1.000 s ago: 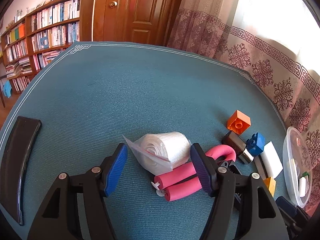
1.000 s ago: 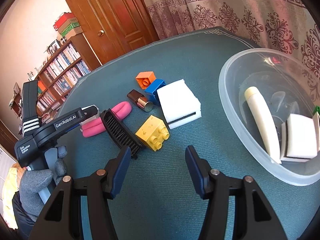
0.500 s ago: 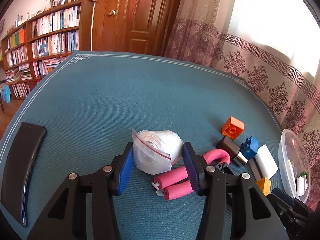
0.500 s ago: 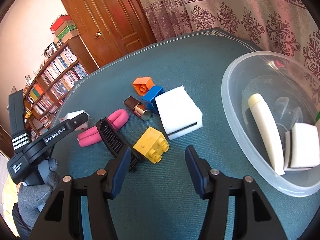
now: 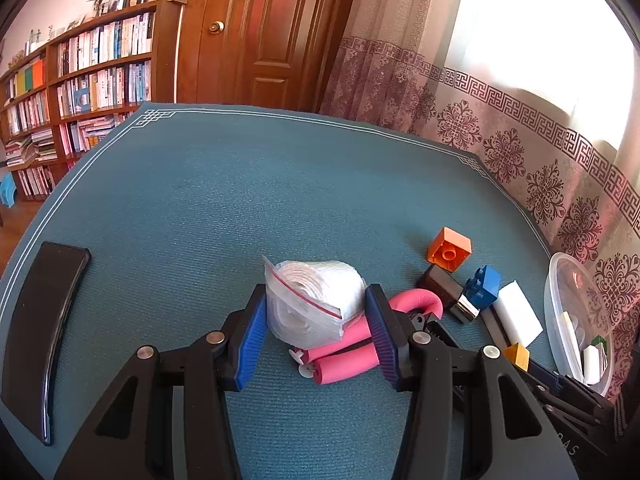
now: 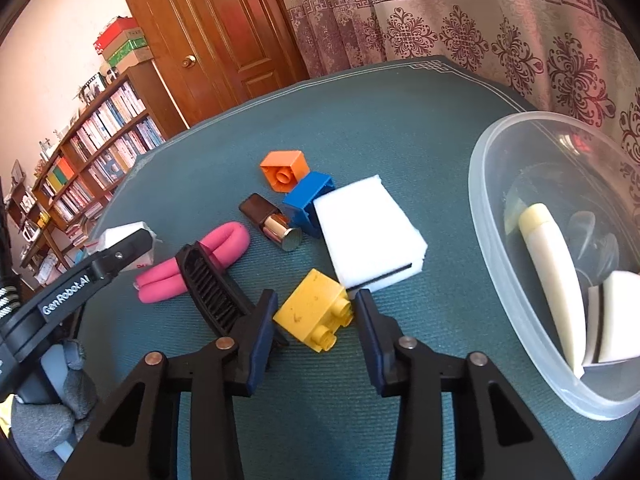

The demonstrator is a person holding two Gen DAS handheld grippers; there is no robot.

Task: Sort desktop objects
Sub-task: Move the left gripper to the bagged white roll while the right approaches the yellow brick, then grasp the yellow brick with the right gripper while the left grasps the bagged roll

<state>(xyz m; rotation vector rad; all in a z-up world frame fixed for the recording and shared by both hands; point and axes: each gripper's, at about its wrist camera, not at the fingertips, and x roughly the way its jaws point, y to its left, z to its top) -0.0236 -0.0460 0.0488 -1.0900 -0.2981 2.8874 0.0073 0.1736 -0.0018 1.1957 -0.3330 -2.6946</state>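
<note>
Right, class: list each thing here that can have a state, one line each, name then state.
Left tongs: shut on the bagged white roll, having just been closing.
Bagged white roll in clear zip bag: squeezed between the pads.
Right tongs: just been closing around the yellow toy brick, not clearly pressing.
Yellow toy brick: lying on its side.
Clear plastic bowl: upright, partly filled.
Brown wooden door: closed.

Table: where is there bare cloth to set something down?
Bare cloth lies between the black case and the bagged roll, and on to the far edge of the table. It is crowded from the pink roller past the blocks and sponge to the bowl.
</note>
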